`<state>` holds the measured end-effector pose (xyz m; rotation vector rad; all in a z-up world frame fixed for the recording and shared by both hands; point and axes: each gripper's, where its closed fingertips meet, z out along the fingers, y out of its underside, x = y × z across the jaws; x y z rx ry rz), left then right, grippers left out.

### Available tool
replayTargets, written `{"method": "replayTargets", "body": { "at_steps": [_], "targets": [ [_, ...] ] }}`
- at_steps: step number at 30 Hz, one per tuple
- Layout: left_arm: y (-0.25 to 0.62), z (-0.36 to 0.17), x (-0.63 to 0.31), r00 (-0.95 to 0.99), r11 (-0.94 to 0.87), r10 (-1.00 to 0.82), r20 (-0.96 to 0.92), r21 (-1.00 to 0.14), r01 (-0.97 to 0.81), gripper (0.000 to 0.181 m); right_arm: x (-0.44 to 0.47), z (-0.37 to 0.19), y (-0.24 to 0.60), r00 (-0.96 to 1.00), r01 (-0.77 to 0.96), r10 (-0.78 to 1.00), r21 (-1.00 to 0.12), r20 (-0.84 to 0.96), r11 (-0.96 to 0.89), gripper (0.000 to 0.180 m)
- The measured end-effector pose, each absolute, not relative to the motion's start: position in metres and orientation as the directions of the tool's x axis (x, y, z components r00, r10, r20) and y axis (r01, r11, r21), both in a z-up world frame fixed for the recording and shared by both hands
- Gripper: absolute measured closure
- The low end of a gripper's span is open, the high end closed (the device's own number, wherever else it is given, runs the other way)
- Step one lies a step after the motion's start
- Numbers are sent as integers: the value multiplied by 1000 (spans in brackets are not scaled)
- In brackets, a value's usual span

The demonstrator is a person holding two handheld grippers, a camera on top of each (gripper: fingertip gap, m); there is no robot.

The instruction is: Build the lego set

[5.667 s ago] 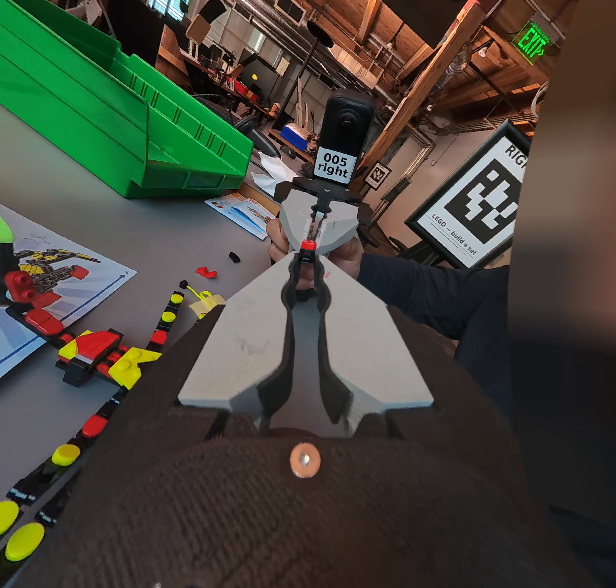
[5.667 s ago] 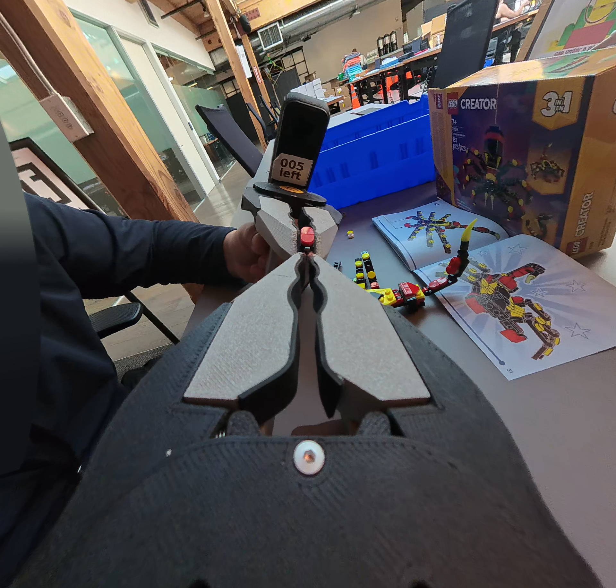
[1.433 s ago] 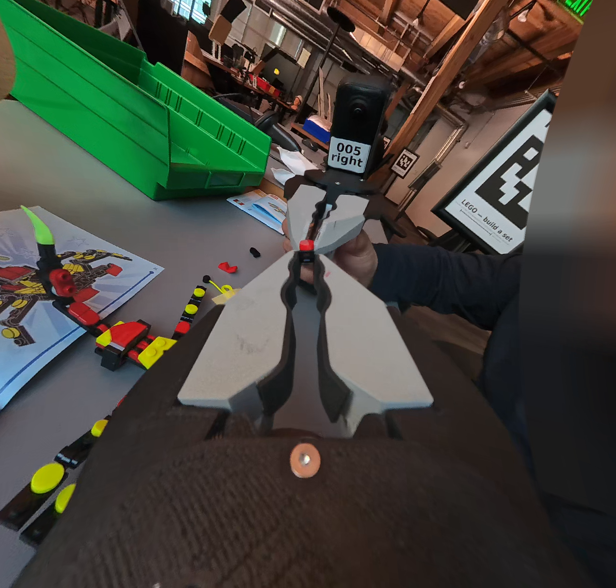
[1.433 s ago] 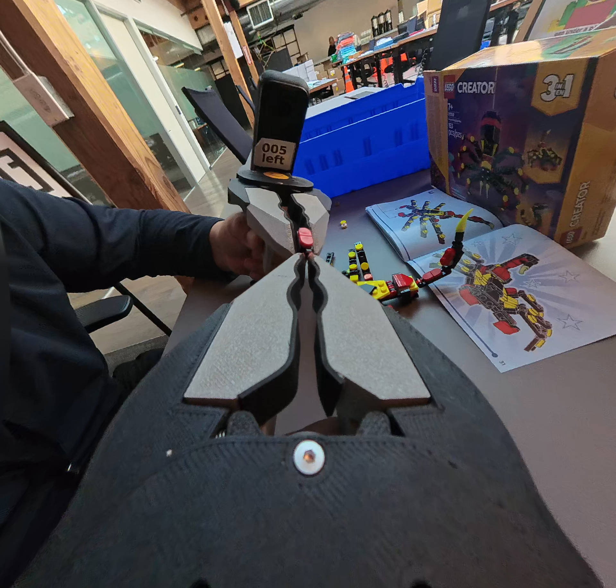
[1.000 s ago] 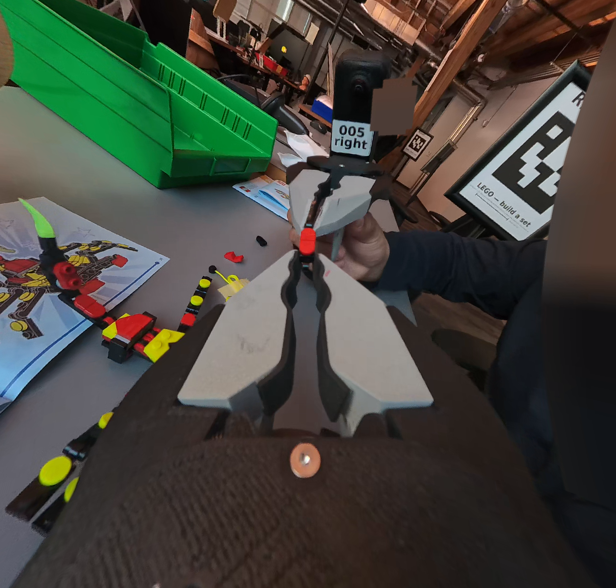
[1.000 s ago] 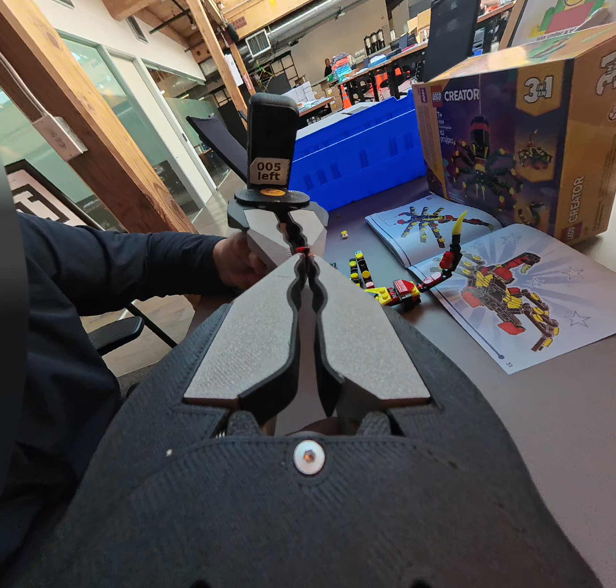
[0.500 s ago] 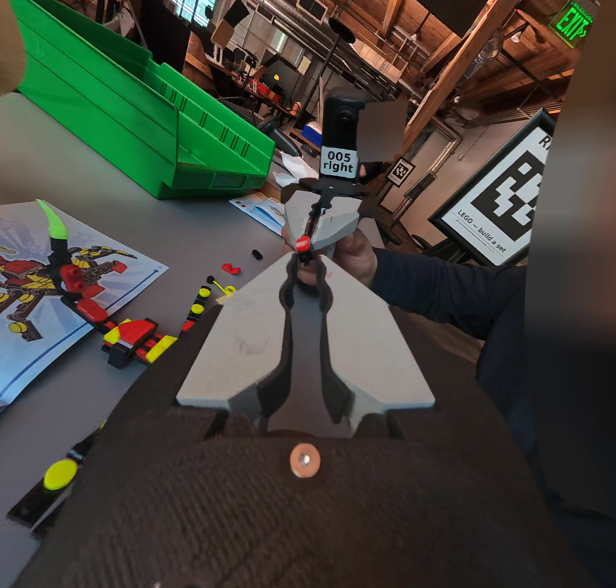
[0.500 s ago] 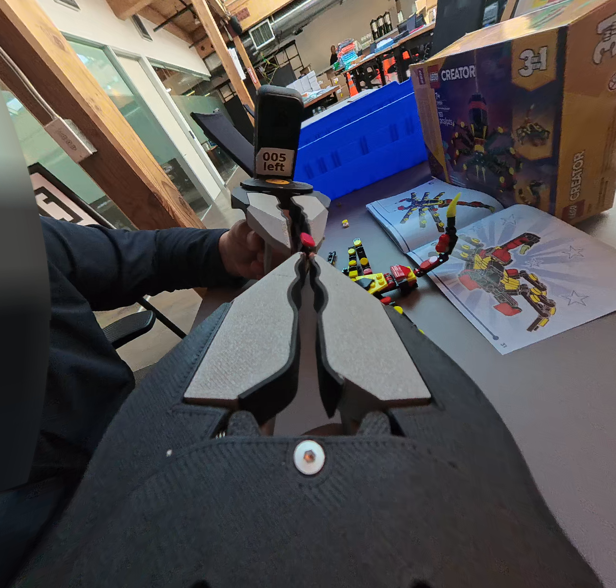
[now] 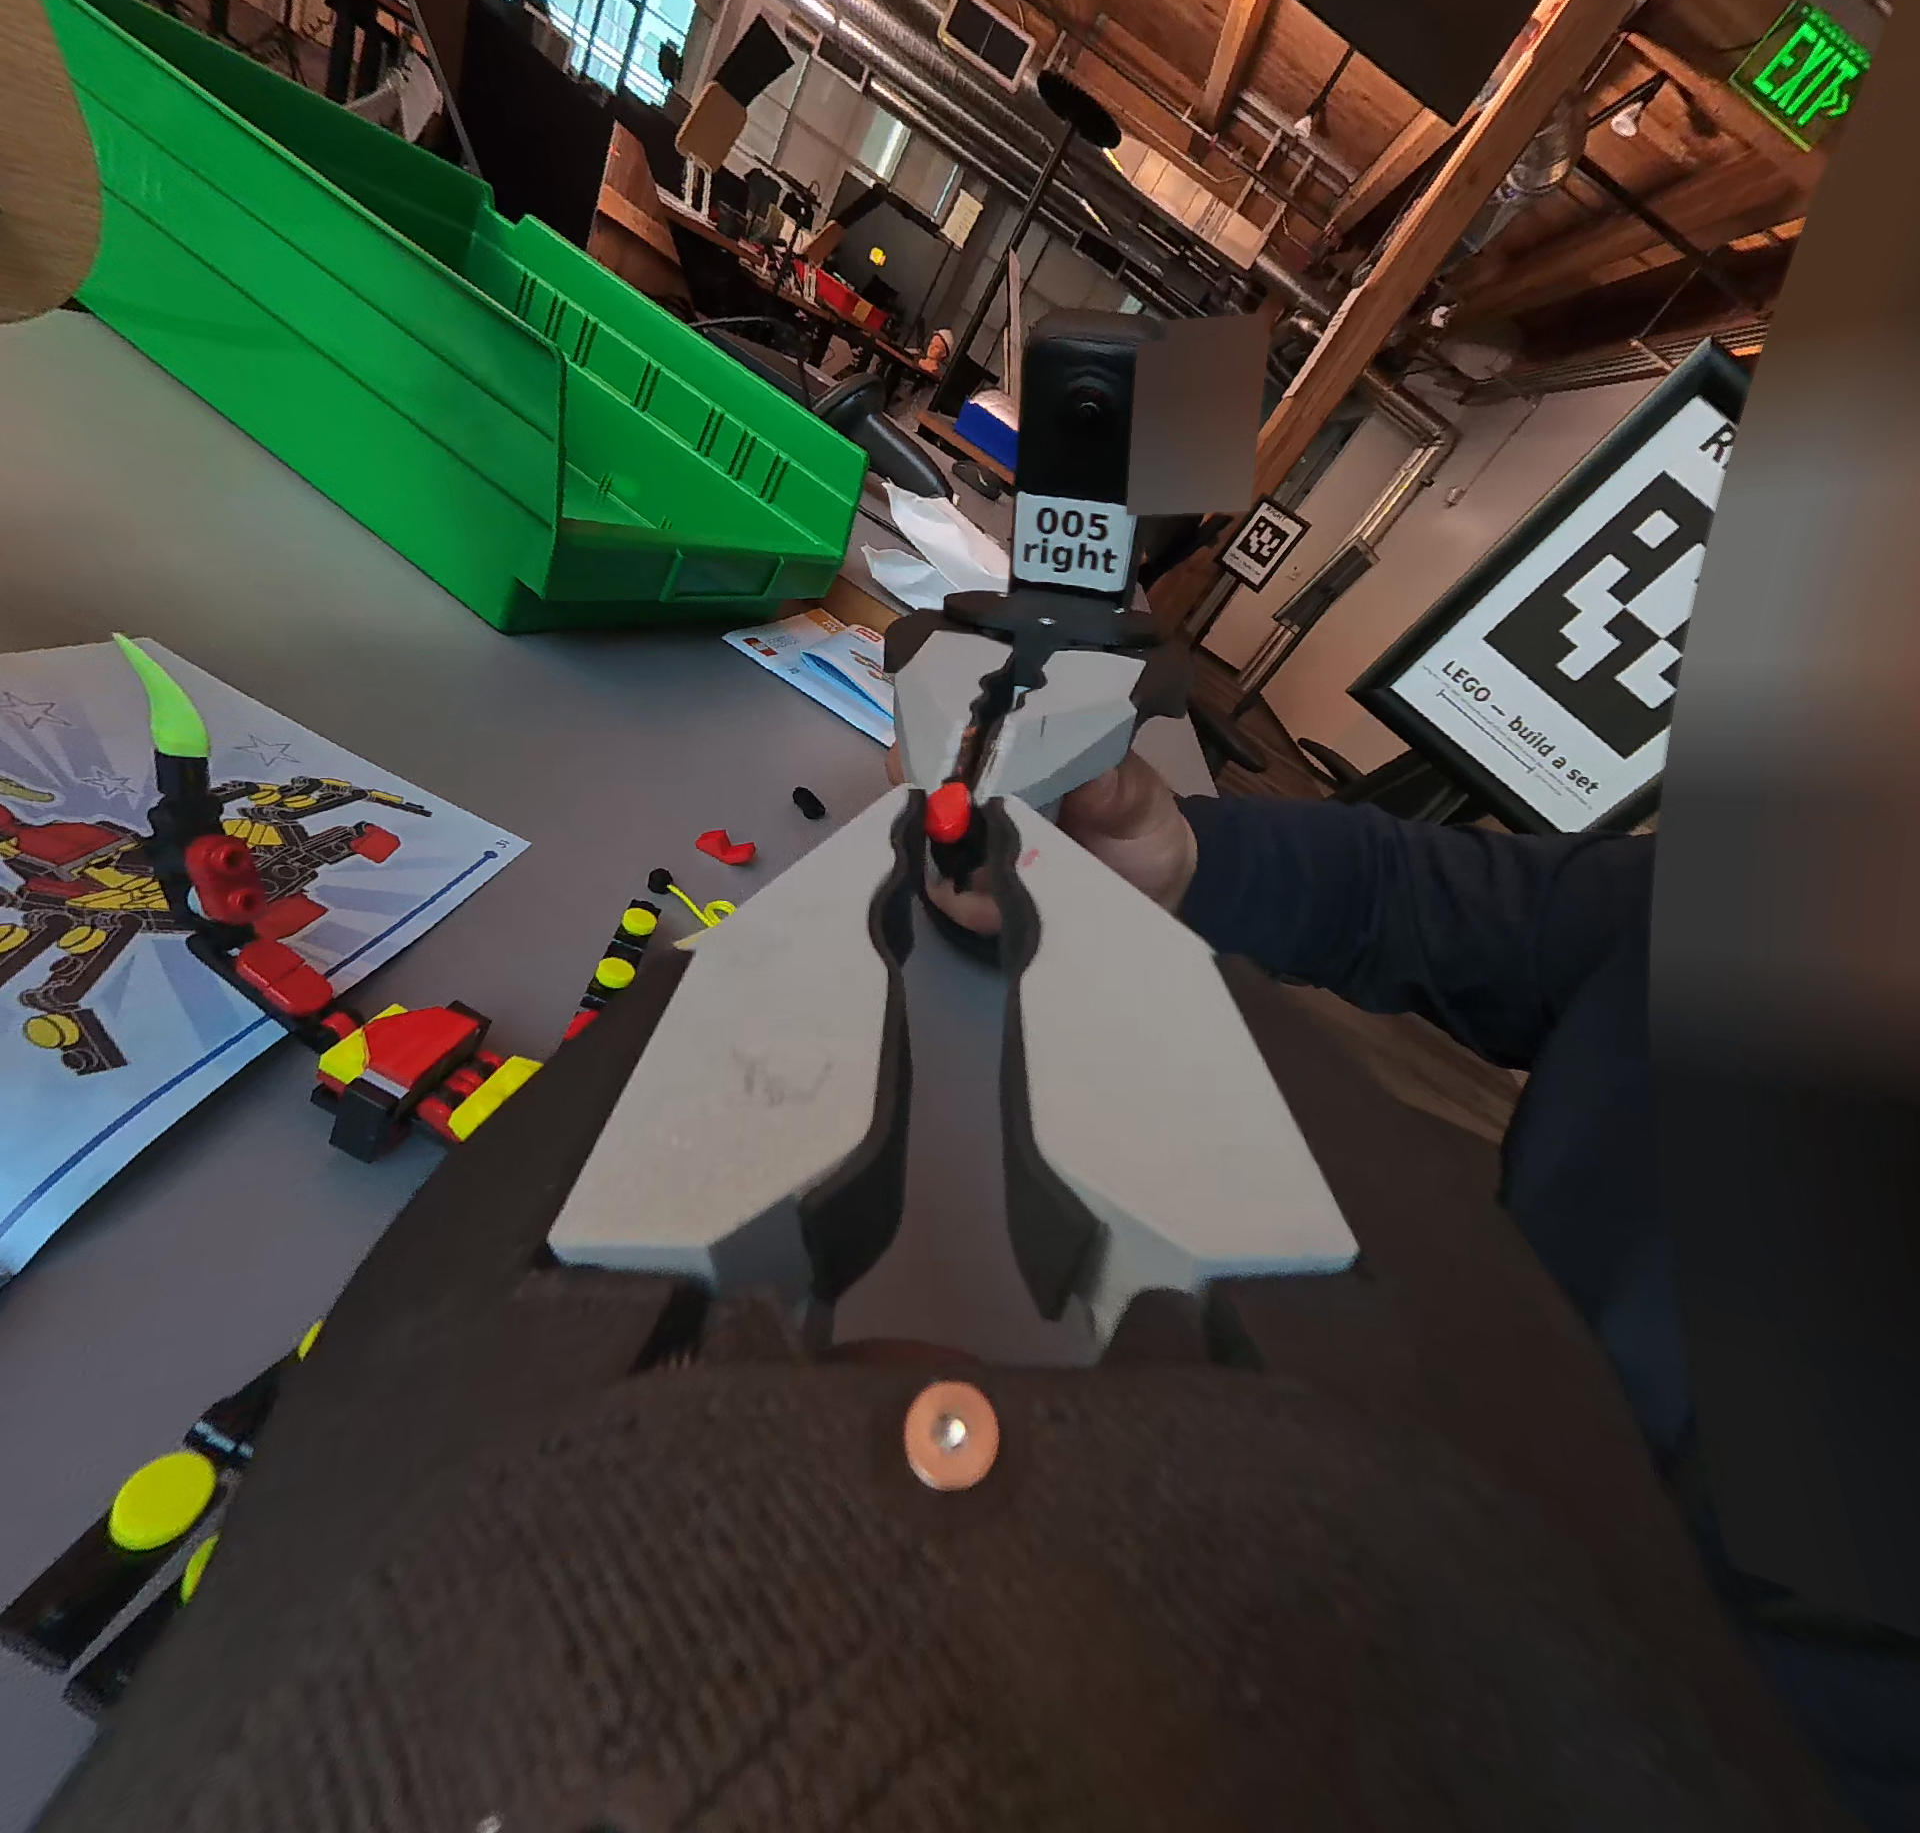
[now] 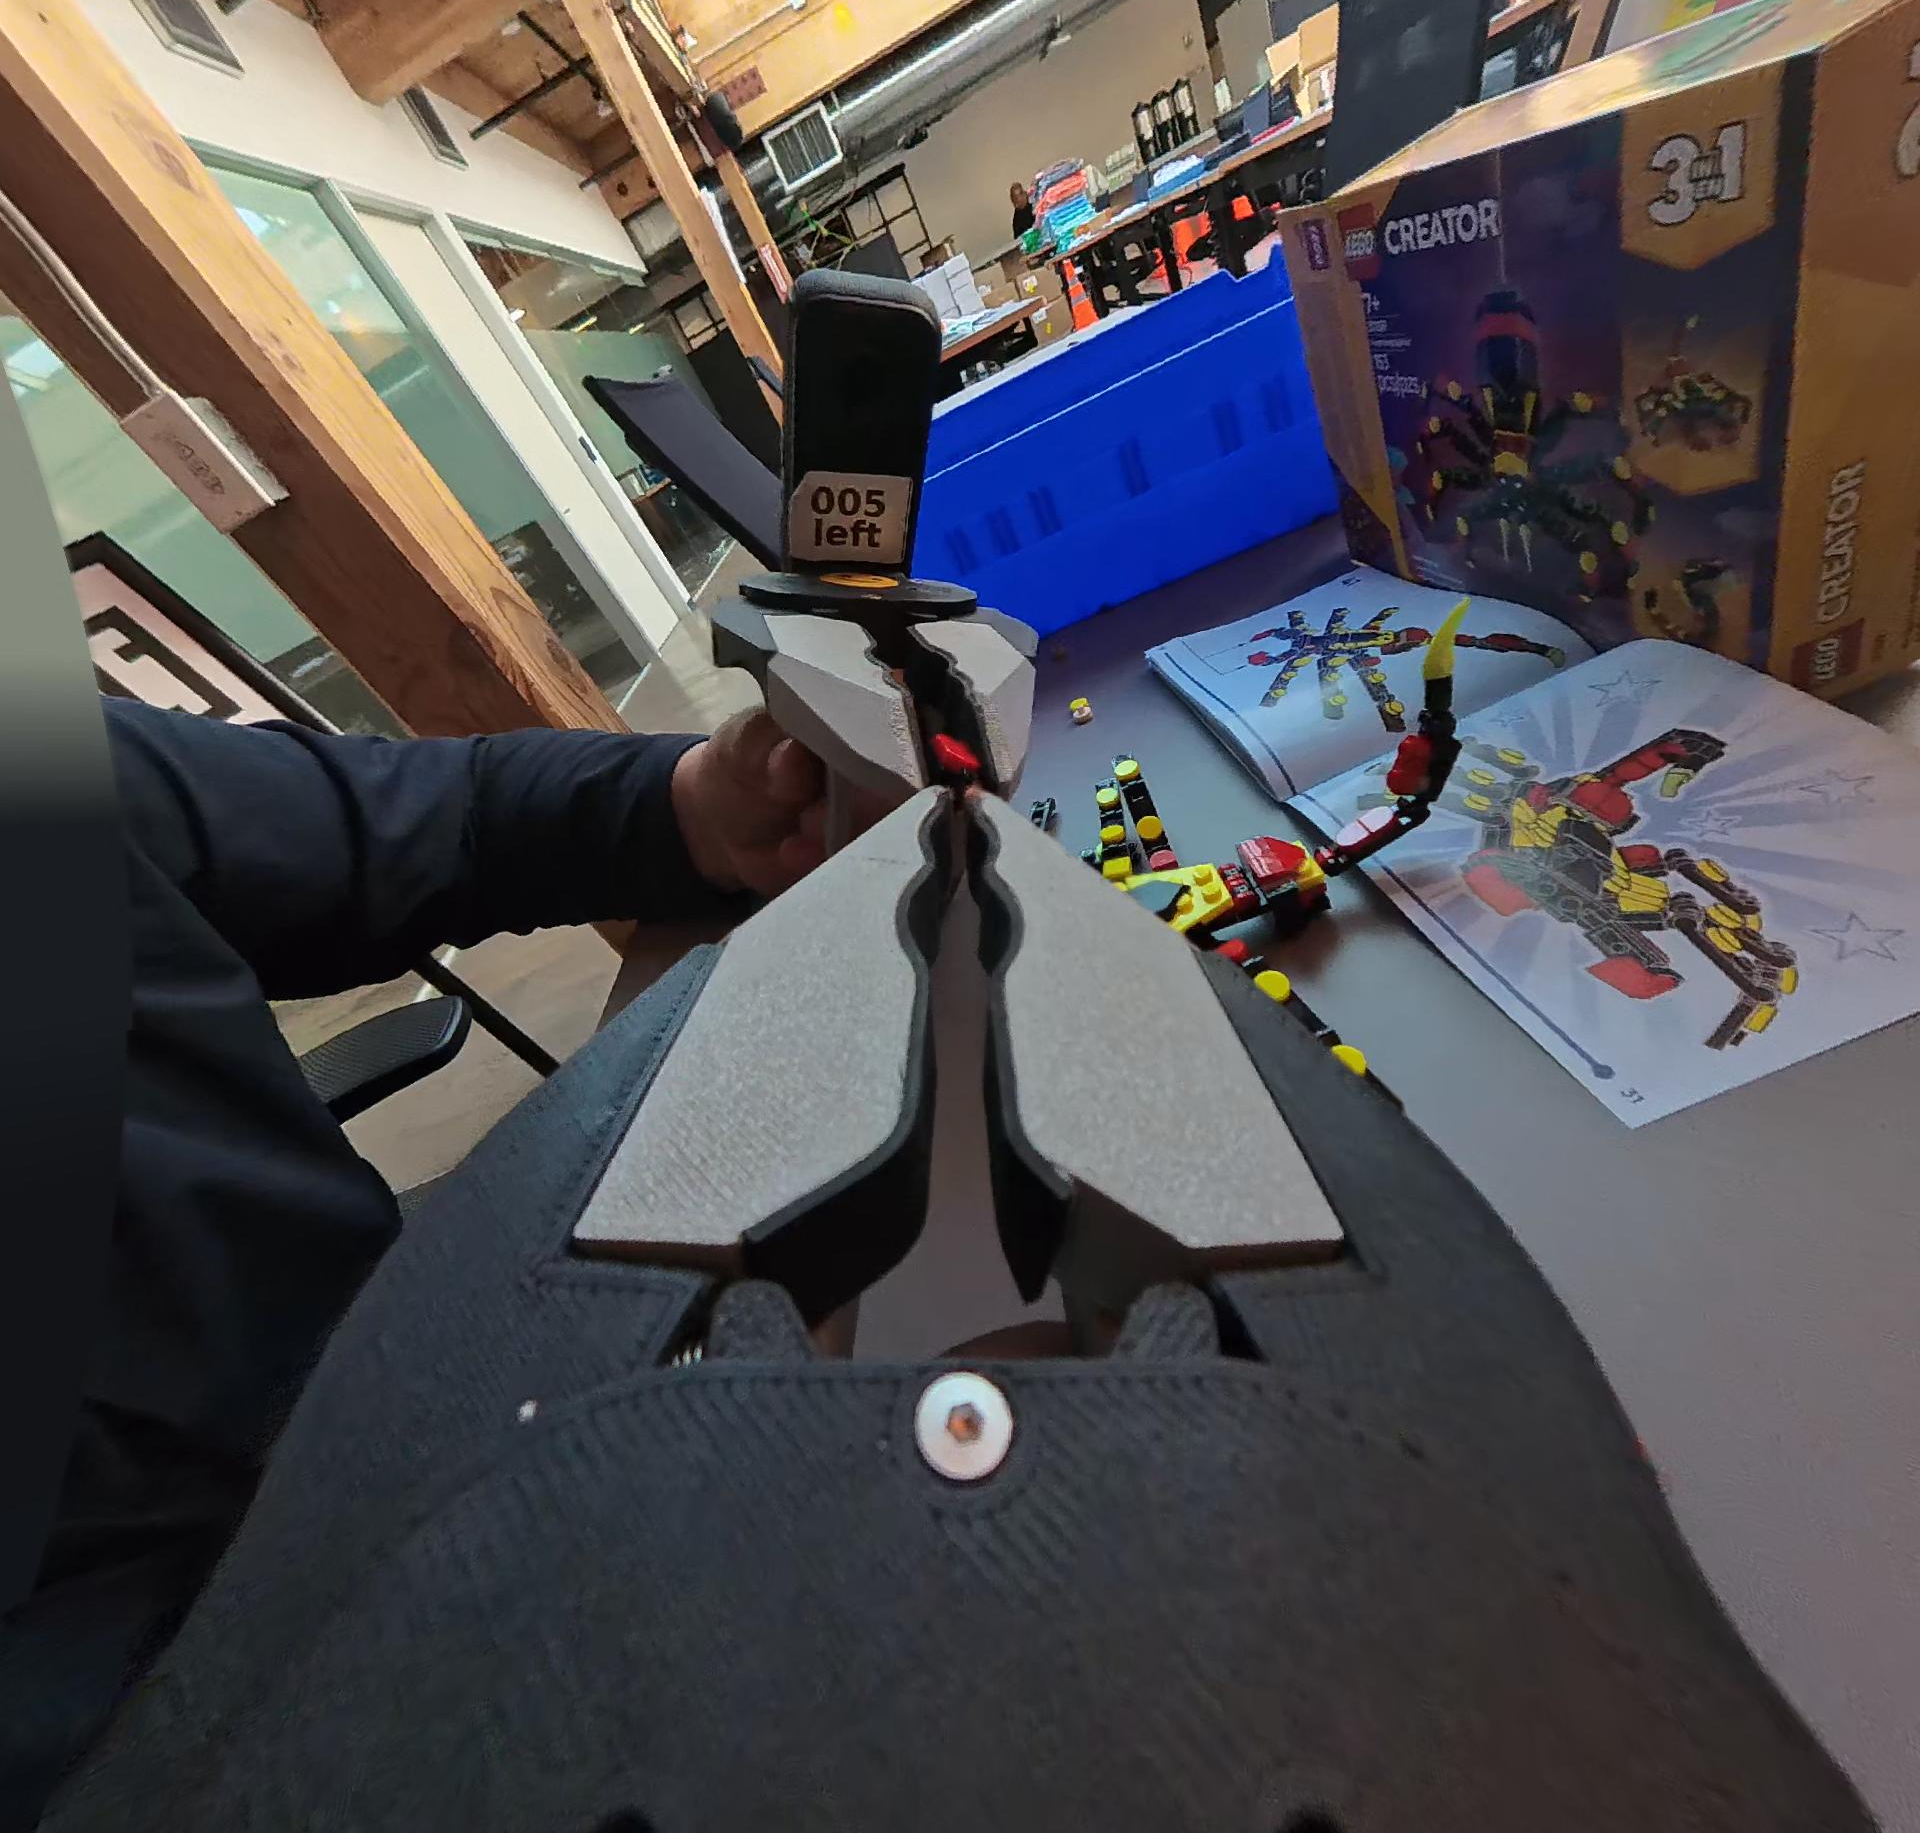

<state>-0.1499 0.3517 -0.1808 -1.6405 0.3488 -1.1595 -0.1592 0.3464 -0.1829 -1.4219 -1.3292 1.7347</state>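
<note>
My left gripper is shut on a small red and black lego piece, held up in the air over the table's near edge. My right gripper faces it tip to tip and is shut on the other end of the same piece. How much of the piece sits inside the right jaws is hidden. The part-built red, yellow and black scorpion lies on the grey table, its green-tipped tail raised. It also shows in the right wrist view.
An open instruction booklet lies under the tail. Black and yellow leg strips, a loose red piece and a black one lie near. A green bin, a blue bin and the set's box stand behind. Both grippers' tips are close together, under 4 cm apart.
Both grippers stay shut, tip to tip on the small piece. They have shifted and tilted slightly together; the red part now shows a little more to the left gripper's side.
</note>
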Motion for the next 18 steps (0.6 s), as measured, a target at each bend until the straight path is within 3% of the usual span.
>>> {"method": "replayTargets", "body": {
  "at_steps": [12,18],
  "targets": [
    [350,-172,-152,402,-442,-708,580,-809,388,163,-154,-169,348,-282,75,920,-962,-273,-262,180],
    [346,-173,-145,381,-449,-727,571,-815,366,173,-156,-168,344,-273,46,942,-981,-194,-189,180]
  ]
}}
